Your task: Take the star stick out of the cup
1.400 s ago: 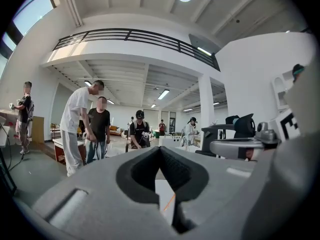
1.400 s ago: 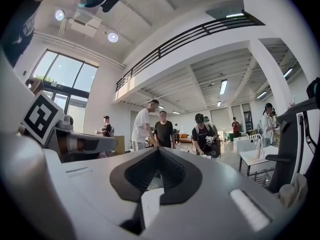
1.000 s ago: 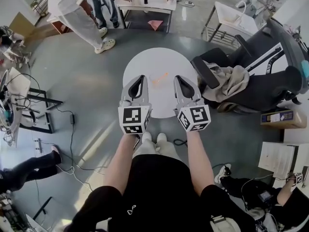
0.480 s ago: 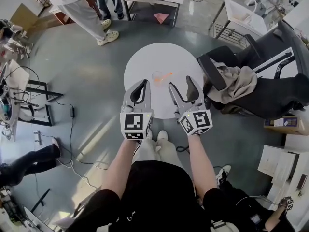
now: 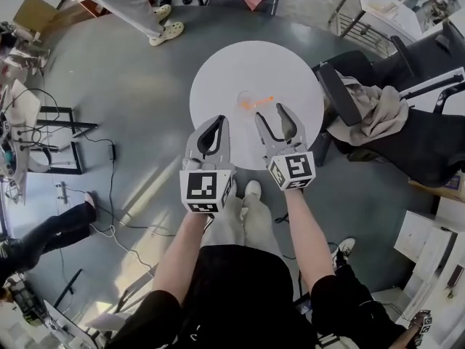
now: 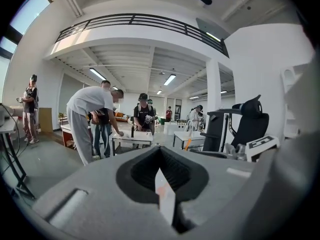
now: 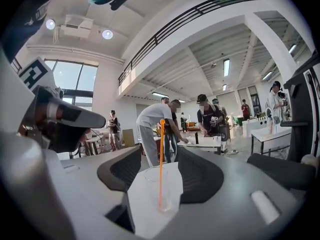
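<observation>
A clear plastic cup (image 5: 245,99) stands near the middle of the round white table (image 5: 240,60). An orange star stick (image 5: 259,102) leans in it toward the right. My right gripper (image 5: 269,113) hovers just short and right of the cup; its jaws are apart and closing, with nothing between the pads. In the right gripper view the cup (image 7: 163,191) and the upright stick (image 7: 161,159) stand straight ahead, framed by the right gripper (image 7: 160,151). My left gripper (image 5: 216,123) is shut and empty, left of the cup over the table's near edge; its own view shows the left gripper (image 6: 161,156) tilted upward.
A black office chair (image 5: 407,133) draped with a beige cloth (image 5: 372,113) stands close to the table's right side. Cables (image 5: 109,187) and a metal frame (image 5: 62,147) lie on the grey floor at left. A person's legs (image 5: 142,13) and more tables are beyond.
My right gripper's jaws went from shut to wide apart. Both grippers have edged forward toward the cup, and the head view has tilted so the table sits higher.
</observation>
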Tool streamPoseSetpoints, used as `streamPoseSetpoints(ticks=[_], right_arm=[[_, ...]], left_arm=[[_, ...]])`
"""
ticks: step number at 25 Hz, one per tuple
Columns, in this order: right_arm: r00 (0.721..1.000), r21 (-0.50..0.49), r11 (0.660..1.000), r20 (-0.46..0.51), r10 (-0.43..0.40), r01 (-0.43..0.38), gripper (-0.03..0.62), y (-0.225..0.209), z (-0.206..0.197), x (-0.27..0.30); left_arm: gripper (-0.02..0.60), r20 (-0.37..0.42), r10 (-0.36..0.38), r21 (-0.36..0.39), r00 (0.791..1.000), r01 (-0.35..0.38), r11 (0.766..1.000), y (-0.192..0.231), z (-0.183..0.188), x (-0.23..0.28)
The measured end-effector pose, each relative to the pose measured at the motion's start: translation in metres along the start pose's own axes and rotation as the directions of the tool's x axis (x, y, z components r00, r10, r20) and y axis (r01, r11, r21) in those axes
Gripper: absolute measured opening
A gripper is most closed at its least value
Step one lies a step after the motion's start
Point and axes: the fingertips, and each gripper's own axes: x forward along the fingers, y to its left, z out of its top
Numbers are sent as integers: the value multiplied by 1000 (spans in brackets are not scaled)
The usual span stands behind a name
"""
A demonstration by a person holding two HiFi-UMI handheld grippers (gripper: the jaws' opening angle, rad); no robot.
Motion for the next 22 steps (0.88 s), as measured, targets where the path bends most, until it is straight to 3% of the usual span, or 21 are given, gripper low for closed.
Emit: streamPoseSetpoints(ticks=[7,12,22], right_arm=[[1000,16,1000,-24,5,-5,216,0,-14,18],[999,18,1000,-48,-4,4,172,0,-20,28],[995,16,999,-96,-33,34,8,-3,-26,41]], left_arm=[[3,-13,12,-24,1000,-13,1000,8,-7,7],[3,-21,30,-35,999,-31,999,21,-4,9],[3,-27,16,-61,1000,-18,998,25,-5,10]])
